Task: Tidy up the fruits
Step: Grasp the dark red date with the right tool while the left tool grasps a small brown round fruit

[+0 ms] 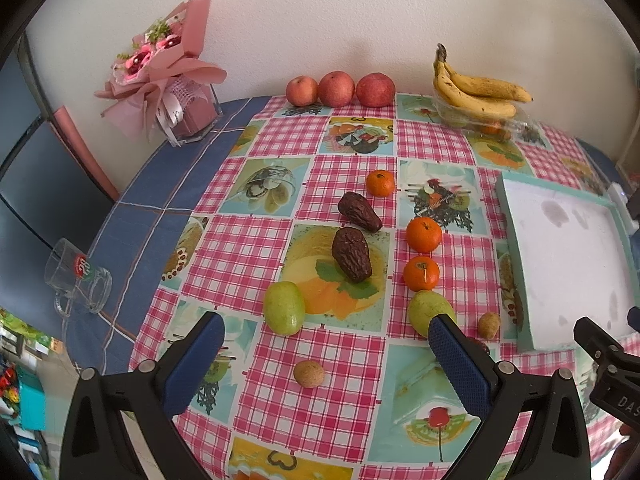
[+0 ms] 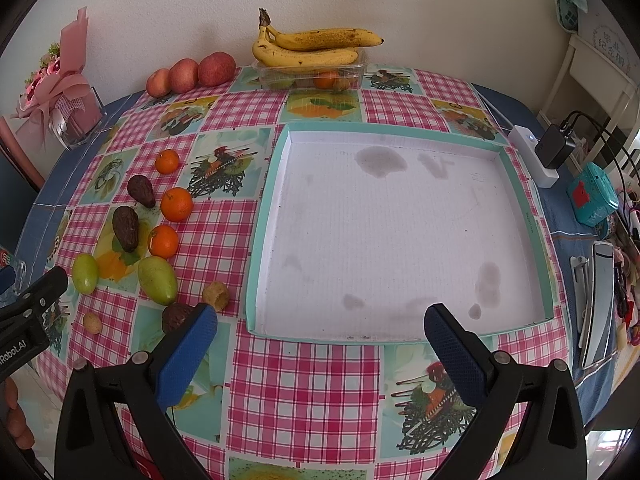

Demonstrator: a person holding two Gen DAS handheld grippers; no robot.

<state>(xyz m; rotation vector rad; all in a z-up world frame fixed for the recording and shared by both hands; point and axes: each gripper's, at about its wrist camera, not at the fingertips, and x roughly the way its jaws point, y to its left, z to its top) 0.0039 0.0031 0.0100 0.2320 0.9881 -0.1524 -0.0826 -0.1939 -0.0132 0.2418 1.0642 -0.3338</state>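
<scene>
Loose fruit lies on the checked tablecloth: three oranges, two dark avocados, two green mangoes and small brown fruits. My left gripper hovers open just short of them, nothing between its fingers. To their right sits a white tray with a teal rim, nothing in it. My right gripper is open at the tray's near edge. Its left finger partly hides a dark round fruit. Three apples and bananas stand at the back by the wall.
The bananas rest on a clear plastic box holding more fruit. A pink bouquet and a glass mug stand on the blue cloth at left. A white power strip with charger and a teal box crowd the right edge.
</scene>
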